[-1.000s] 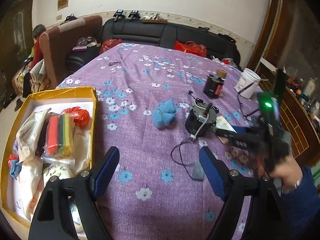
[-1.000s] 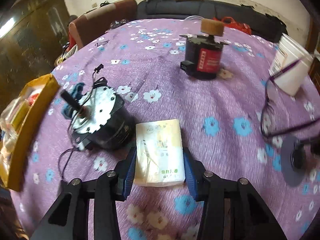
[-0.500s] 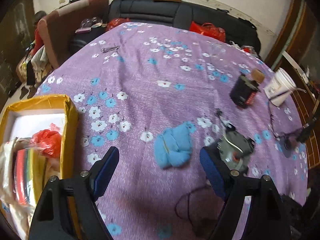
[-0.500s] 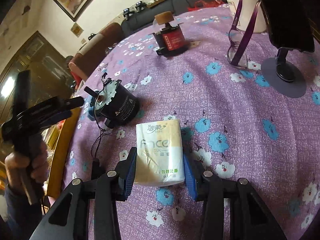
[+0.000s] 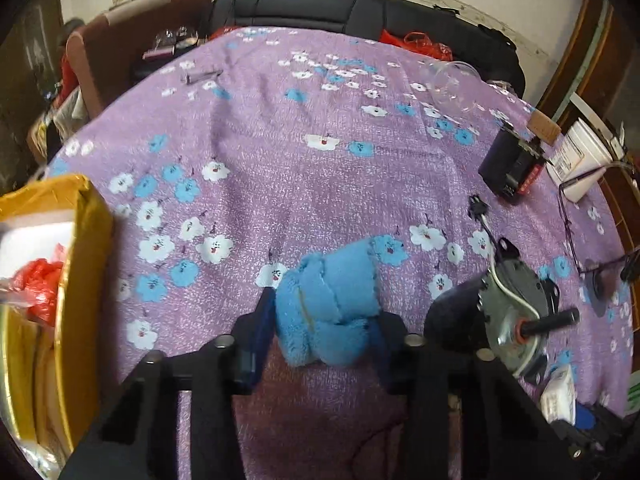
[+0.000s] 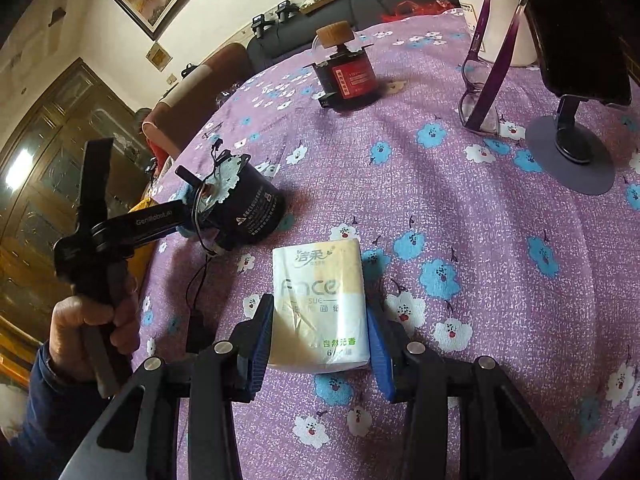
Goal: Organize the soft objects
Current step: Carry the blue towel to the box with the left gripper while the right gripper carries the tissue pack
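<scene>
A: Step? Both pickups. Left gripper (image 5: pixel 322 320) closing on the blue cloth (image 5: pixel 332 304), on the bedspread (image 5: pixel 280 184) beside the motor (image 5: pixel 504 312).

B: Right gripper (image 6: pixel 320 344) clamps the tissue pack (image 6: pixel 320 304). Next, probably: lift both, carry to the yellow box (image 5: pixel 80 280).

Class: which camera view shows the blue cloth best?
The left wrist view: the blue cloth fills the centre, between the left gripper as it closes. In the right wrist view only a blue sliver peeks from behind the motor.

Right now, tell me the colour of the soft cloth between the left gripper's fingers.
Bright blue cloth, fluffy like towelling; the left wrist view shows it best.
</scene>
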A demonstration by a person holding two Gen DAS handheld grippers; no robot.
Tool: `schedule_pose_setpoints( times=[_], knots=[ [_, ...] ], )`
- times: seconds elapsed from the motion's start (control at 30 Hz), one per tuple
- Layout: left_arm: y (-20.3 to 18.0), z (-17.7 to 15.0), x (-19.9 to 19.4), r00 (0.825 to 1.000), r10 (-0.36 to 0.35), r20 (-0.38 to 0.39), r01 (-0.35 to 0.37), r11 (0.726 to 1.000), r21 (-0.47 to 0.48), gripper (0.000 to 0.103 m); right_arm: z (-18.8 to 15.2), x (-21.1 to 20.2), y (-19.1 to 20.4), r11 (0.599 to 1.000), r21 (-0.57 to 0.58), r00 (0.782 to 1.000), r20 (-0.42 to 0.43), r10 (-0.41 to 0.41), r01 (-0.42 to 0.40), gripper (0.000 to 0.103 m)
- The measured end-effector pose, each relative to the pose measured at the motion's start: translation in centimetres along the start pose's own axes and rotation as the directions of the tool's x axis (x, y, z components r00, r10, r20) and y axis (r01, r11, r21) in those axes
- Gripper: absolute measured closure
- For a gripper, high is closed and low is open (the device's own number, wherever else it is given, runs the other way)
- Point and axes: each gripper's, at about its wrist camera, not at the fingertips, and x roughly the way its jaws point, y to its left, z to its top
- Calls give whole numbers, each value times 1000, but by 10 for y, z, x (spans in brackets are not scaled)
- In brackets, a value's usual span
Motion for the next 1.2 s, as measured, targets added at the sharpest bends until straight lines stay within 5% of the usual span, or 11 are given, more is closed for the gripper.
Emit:
schedule_pose_setpoints(
  times=[0.53, 0.93, 1.2],
  knots=[
    [-19, -89, -92, 981, -85, 173, 77, 995, 56, 63, -5, -16, 31, 992, -113, 993, 108, -40, 52, 56],
    [0, -104, -143, 955, -121, 272, 103, 991, 79, 63, 0, -28, 40, 981, -161, 974, 215, -74, 110, 56],
    [21, -98, -169, 936, -150, 319, 130, 988, 82, 63, -3, -47, 74, 992, -127, 975, 221, 13, 15, 56]
  ],
)
